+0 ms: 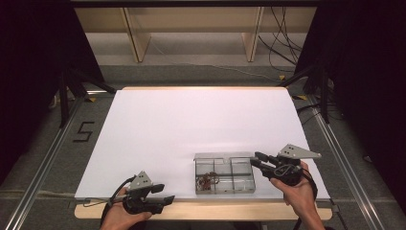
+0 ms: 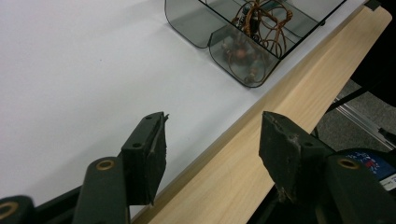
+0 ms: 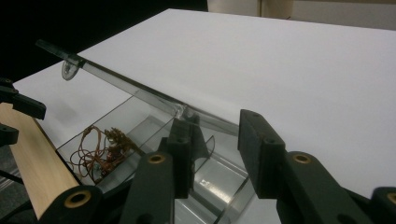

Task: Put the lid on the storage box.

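While we look down from above, the white-topped desk with a pale wooden front edge (image 1: 191,124) carries a clear plastic compartment box (image 1: 224,175) near its front edge, right of the middle. Our right gripper (image 1: 257,158) sits at the box's right end, jaws parted around its open lid (image 3: 140,93); we cannot tell whether they press. Our left gripper (image 1: 165,193) rests at the front edge, jaws apart, empty. A tangle of coppery wire jewellery (image 1: 207,180) lies in the box's left compartment.
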